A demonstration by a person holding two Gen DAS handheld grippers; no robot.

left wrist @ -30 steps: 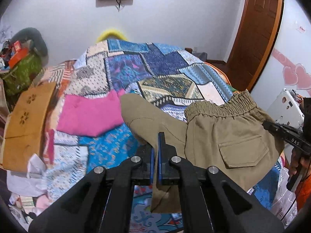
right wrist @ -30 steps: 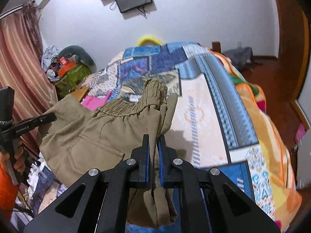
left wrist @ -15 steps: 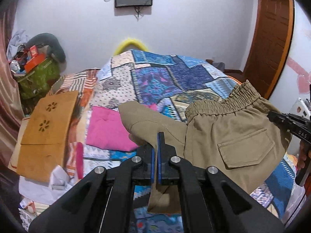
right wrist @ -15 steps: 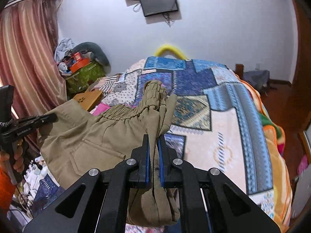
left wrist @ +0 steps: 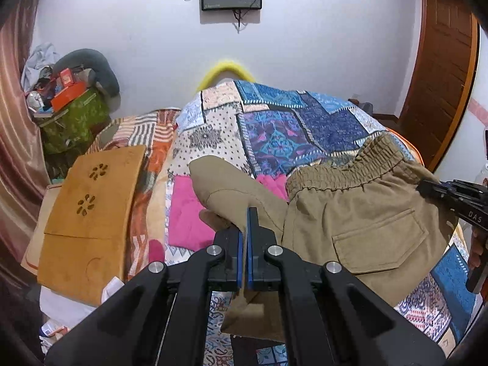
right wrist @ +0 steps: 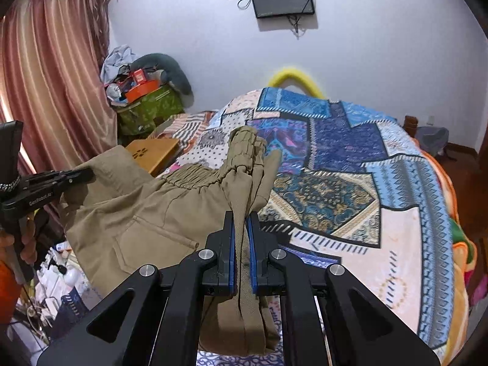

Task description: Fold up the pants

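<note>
Above the near edge of the bed [left wrist: 320, 128], in the left wrist view, the khaki pants [left wrist: 360, 225] hang in the air, stretched between two claws. The left claw [left wrist: 246, 231] is pressed together on a fold of the cloth, with a loose flap drooping below it. The elastic waistband [left wrist: 344, 167] runs across the frame toward the right claw [left wrist: 427, 186], which pinches the far side; a back pocket faces the camera. The cloth looks soft, light and limp, sagging wherever it is unsupported, so I judge the waistband corners and side seams the firmest places to hold.

Over the same edge of the bed, in the right wrist view, the right claw [right wrist: 242, 238] is nipped on a thick bunch of khaki cloth beside the gathered waistband [right wrist: 244, 149]. The pants [right wrist: 128, 219] span leftward to the left claw [right wrist: 87, 174], so their held span lies along the bed's near edge, waistband away from the person, legs apparently doubled and hanging.
</note>
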